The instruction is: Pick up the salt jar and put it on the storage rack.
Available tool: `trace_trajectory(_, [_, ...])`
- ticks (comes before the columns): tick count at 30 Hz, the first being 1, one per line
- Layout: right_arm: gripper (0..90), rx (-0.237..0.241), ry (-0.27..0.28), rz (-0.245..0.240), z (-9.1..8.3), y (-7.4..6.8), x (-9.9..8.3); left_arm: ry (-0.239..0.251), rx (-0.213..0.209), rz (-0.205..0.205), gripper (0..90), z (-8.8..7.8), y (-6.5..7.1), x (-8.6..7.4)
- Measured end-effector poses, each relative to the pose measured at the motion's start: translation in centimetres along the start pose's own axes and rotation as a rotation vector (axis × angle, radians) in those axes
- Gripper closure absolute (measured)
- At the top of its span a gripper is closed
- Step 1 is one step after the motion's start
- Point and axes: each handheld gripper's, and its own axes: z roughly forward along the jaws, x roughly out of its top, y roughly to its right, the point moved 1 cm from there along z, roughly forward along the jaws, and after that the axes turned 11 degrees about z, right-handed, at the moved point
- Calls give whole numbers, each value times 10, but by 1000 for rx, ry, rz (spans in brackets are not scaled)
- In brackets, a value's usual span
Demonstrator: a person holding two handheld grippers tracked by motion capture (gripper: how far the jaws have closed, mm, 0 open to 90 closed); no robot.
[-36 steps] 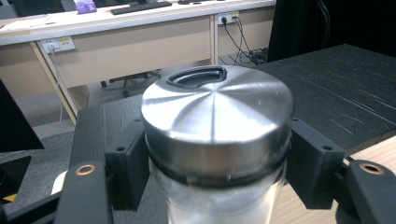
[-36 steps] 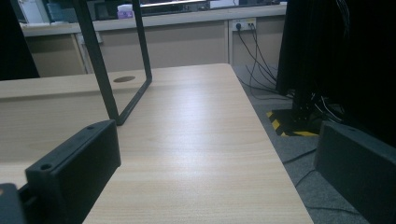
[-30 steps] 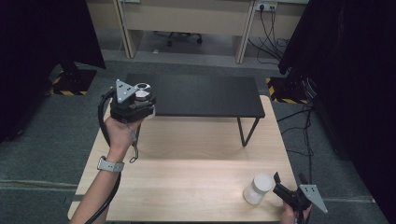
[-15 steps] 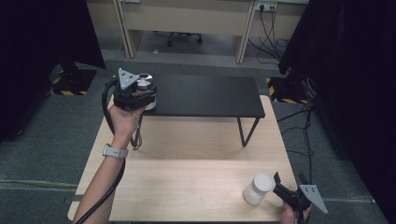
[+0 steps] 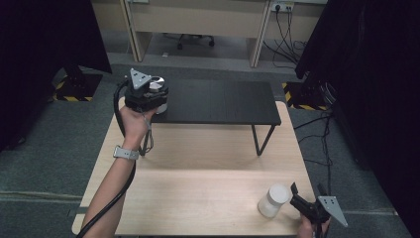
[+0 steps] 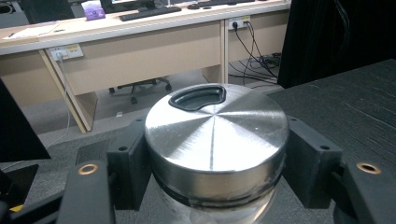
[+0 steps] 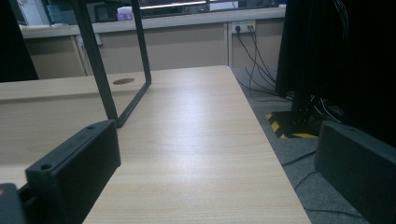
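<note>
A jar with a brushed metal lid (image 6: 216, 135) sits between the black jaws of my left gripper (image 6: 217, 158), whose pads press on both sides of it just under the lid. In the high view that gripper (image 5: 144, 95) holds the jar (image 5: 157, 84) at the left end of the black raised shelf (image 5: 218, 101); I cannot tell whether the jar rests on it. My right gripper (image 5: 307, 192) stands open at the table's front right corner, just right of a white jar (image 5: 274, 200). Between its jaws (image 7: 217, 168) lies bare wood.
The wooden table (image 5: 198, 188) stretches in front of the shelf, whose thin black legs (image 7: 105, 70) stand on it. Grey floor, cables (image 5: 327, 144) and dark curtains lie to the right. A beige desk (image 6: 140, 42) stands behind.
My left hand has carried the jar away from me and a little to the right, to the shelf's left end. The right gripper and the white jar have stayed put.
</note>
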Motion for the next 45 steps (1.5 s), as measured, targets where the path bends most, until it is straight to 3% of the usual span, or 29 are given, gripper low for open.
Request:
trace_trajectory(15, [6,-1,2,1,1,0,0,-3,3,-6,331,18,-4,5])
trace_trajectory(30, [6,-1,1,-6,1,0,0,15,-9,-5,320,19,-9,0])
trace_trajectory(34, [6,-1,1,-9,1,-1,0,21,6,17,237,16,-4,-1])
trace_trajectory(41, [6,1,-1,-11,1,-1,0,15,-39,-15,88,8,-10,-7])
trace_trajectory(43, [6,1,-2,-13,1,-1,0,7,-27,-10,0,5,-7,-8])
trace_trajectory(45, [6,1,-2,-13,1,-1,0,7,-33,-12,0,2,-7,-11])
